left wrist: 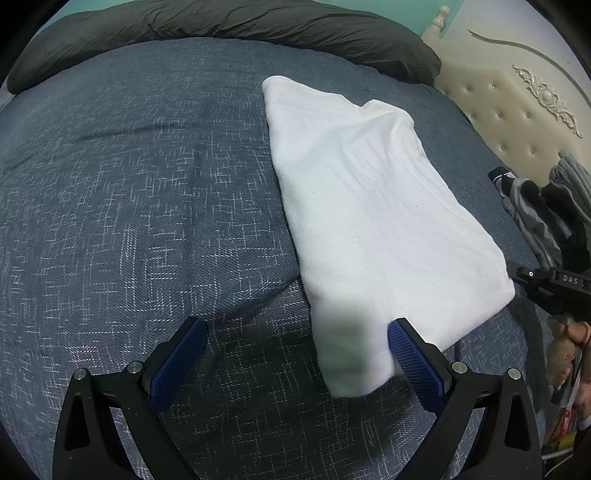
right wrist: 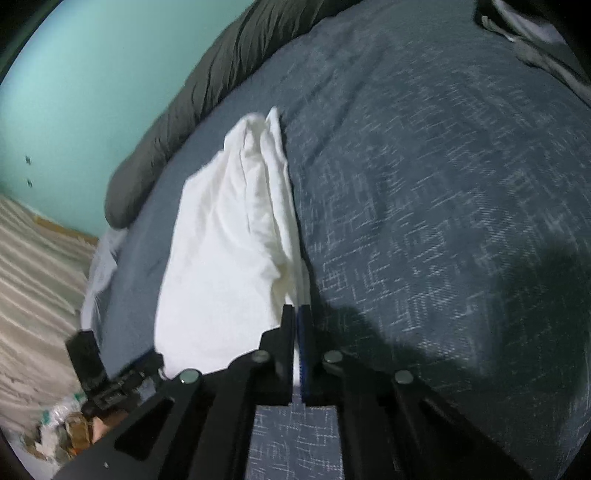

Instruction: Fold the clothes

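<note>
A white garment [left wrist: 373, 206] lies folded into a long strip on the blue patterned bedspread [left wrist: 147, 206]. My left gripper [left wrist: 297, 354] is open just above the bed, and the strip's near corner lies between its blue pads [left wrist: 413, 365], untouched. In the right wrist view the garment [right wrist: 229, 236] runs away from the camera, and my right gripper [right wrist: 298, 332] is shut on its near right edge, with white cloth pinched between the jaws. The right gripper also shows at the right edge of the left wrist view [left wrist: 554, 288].
A dark grey duvet [left wrist: 221, 33] is bunched along the far side of the bed. A cream tufted headboard [left wrist: 517, 107] stands at the right, with a pile of dark and grey clothes [left wrist: 546, 206] beside it. Striped flooring [right wrist: 33, 266] and clutter lie left of the bed.
</note>
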A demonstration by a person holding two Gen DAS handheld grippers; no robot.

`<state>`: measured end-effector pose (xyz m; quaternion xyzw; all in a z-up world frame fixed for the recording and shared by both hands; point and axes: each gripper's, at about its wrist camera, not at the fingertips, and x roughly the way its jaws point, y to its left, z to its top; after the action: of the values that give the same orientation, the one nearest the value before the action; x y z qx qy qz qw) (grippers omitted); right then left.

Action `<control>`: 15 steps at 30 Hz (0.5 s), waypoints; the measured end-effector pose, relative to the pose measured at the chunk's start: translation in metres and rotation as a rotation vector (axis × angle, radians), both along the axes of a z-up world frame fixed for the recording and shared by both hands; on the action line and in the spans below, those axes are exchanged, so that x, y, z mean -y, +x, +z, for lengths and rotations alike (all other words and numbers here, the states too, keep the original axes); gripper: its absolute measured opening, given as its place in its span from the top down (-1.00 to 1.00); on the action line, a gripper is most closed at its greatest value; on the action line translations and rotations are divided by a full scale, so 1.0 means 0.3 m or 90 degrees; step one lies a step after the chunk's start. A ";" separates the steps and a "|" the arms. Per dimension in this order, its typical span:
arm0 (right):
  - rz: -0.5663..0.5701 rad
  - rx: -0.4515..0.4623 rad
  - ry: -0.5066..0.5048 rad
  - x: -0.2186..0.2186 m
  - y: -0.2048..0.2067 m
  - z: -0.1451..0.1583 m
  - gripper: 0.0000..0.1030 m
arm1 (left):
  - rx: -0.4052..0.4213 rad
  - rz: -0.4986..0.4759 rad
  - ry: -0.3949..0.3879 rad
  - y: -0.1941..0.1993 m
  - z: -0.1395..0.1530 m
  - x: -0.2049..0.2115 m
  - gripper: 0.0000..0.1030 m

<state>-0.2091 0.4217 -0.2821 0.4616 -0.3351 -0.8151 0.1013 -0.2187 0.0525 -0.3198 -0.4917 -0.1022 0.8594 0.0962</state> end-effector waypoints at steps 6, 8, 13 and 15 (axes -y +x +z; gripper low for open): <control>-0.080 0.011 -0.084 -0.062 0.037 -0.056 1.00 | 0.001 -0.002 -0.001 -0.012 0.000 -0.011 -0.97; -0.072 0.012 -0.072 -0.043 0.031 -0.052 1.00 | 0.001 -0.002 -0.001 -0.018 0.000 -0.013 -0.97; -0.050 0.013 -0.050 -0.029 0.003 -0.021 0.97 | 0.001 -0.001 0.000 -0.019 0.001 -0.014 -0.97; -0.042 0.022 -0.044 -0.029 -0.009 -0.016 0.93 | -0.001 -0.003 -0.002 -0.017 -0.001 -0.008 -0.97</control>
<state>-0.2118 0.4304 -0.2868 0.4607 -0.3795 -0.7979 0.0844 -0.2237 0.0549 -0.3200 -0.4911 -0.0997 0.8598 0.0980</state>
